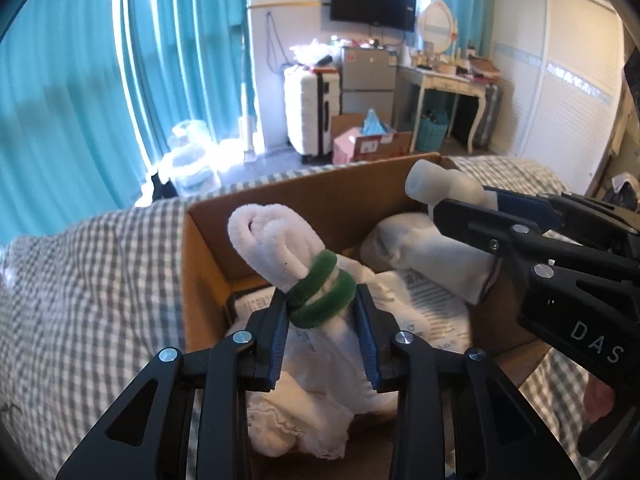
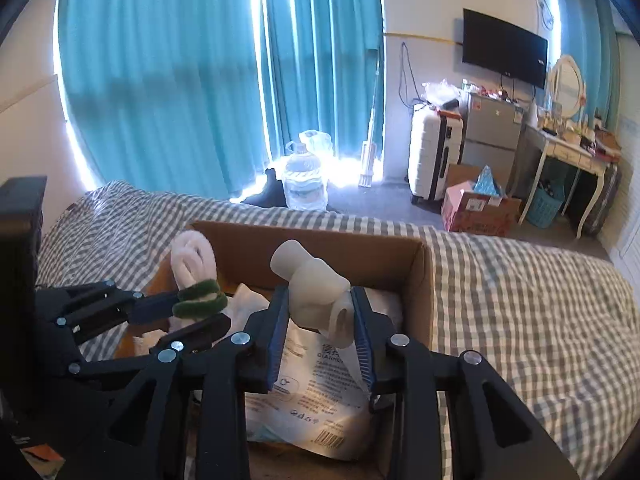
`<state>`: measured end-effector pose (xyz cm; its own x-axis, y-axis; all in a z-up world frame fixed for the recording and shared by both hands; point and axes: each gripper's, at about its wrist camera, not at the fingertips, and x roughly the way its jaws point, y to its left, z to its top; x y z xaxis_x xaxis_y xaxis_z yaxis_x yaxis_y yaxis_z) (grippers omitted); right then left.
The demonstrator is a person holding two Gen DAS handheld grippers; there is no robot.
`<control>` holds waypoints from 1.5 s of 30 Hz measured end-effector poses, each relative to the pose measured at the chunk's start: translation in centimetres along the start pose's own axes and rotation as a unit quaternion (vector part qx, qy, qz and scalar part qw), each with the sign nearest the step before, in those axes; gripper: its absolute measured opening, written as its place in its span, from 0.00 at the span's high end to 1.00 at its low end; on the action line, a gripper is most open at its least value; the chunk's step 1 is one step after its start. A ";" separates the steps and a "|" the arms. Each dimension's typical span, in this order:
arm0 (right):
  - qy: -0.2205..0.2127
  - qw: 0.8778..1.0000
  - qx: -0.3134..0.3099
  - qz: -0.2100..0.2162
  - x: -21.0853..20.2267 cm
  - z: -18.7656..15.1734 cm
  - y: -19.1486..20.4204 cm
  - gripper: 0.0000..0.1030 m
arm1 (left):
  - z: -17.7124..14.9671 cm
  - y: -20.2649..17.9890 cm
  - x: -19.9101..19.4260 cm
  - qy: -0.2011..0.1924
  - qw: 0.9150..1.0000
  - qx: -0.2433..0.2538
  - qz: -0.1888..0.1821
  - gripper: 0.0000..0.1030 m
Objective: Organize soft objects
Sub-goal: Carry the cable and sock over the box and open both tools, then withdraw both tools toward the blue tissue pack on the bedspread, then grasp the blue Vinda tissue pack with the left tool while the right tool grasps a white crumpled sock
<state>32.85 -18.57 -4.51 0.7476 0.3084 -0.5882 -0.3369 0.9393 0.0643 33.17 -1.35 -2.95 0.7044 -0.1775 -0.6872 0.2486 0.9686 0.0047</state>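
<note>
A rolled white towel (image 1: 276, 248), bound by a green band (image 1: 322, 290), was clamped in the left hand-held gripper (image 1: 323, 322) above the cardboard box (image 1: 320, 192). A pale rolled cloth (image 2: 316, 284) was pinched in the right hand-held gripper (image 2: 320, 320) over the same box. The box was set on a checked bed (image 2: 520, 300). Teal curtains (image 2: 160, 80) were hung at eleven o'clock; a television (image 2: 504, 50) was mounted at one o'clock.

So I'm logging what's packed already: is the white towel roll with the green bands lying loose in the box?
No, the left gripper holds the towel roll upright above the cardboard box.
</note>
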 end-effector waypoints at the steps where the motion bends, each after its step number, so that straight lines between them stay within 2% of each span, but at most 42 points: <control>1: -0.003 1.000 0.003 -0.002 0.0 -0.2 -0.2 0.64 | -0.1 -0.1 -0.2 -0.002 1.000 -0.002 0.005 0.65; 2: -0.004 1.000 0.005 -0.004 -0.1 -0.2 -0.3 0.49 | -0.2 -0.3 -0.4 -0.003 1.000 -0.002 0.009 0.58; 3: -0.002 1.000 0.009 -0.007 -0.2 -0.1 -0.5 0.42 | -0.3 -0.5 -0.8 -0.004 1.000 0.000 0.012 0.54; 4: -0.001 1.000 0.015 -0.009 -0.5 -0.1 -0.8 0.35 | -0.3 -0.7 -1.2 -0.005 1.000 0.001 0.014 0.41; 5: -0.010 1.000 0.022 -0.012 -1.2 0.0 -1.1 0.33 | -0.3 -1.0 -2.0 -0.008 1.000 0.000 0.021 0.30; 8: -0.028 0.999 0.038 -0.011 -4.0 0.3 -1.7 0.30 | -0.2 -0.9 -3.9 -0.015 0.999 -0.006 0.029 0.18; 12: -0.035 0.999 0.021 -0.017 -8.6 0.9 -1.7 0.28 | 0.7 -0.9 -8.1 -0.036 0.998 -0.021 0.042 0.17; 14: -0.047 0.998 0.007 -0.027 -11.4 1.0 -1.2 0.23 | 1.0 -0.9 -10.1 -0.045 0.998 -0.024 0.045 0.17; 17: -0.064 0.997 -0.004 -0.031 -15.7 1.0 -0.6 0.22 | 1.0 -1.2 -13.3 -0.061 0.997 -0.026 0.044 0.17; 20: -0.068 0.997 -0.009 -0.039 -18.5 0.8 -0.1 0.14 | 0.3 -1.4 -15.9 -0.071 0.996 -0.028 0.039 0.17; 24: -0.071 0.996 -0.023 -0.041 -21.9 0.3 0.1 0.11 | -1.3 -2.0 -17.9 -0.078 0.995 -0.042 0.047 0.16; 26: -0.076 0.995 -0.035 -0.044 -23.0 -0.3 0.2 0.06 | -2.5 -2.2 -18.0 -0.076 0.993 -0.063 0.061 0.01; 27: -0.078 0.995 -0.043 -0.046 -23.3 -0.9 0.1 0.06 | -3.4 -2.4 -17.9 -0.080 0.991 -0.077 0.074 0.00; 31: -0.074 0.995 -0.055 -0.039 -22.8 -3.7 -0.8 0.06 | -6.3 -3.7 -16.7 -0.085 0.986 -0.101 0.097 0.00; 36: -0.036 0.997 -0.053 -0.037 -18.6 -7.1 -2.6 0.06 | -10.0 -4.7 -12.6 -0.049 0.982 -0.142 0.117 0.00; 39: -0.017 0.998 -0.051 -0.022 -15.4 -8.9 -3.5 0.06 | -12.4 -5.1 -10.1 -0.024 0.980 -0.165 0.107 0.00; 45: 0.008 0.999 -0.043 0.006 -8.4 -10.7 -4.8 0.06 | -14.6 -6.9 -4.8 0.022 0.980 -0.149 0.129 0.00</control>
<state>22.05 -27.26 -8.51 0.7343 0.3160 -0.6008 -0.3934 0.9194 0.0028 18.33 -4.60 -10.29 0.6878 0.0814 -0.7213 -0.1437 0.9893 -0.0255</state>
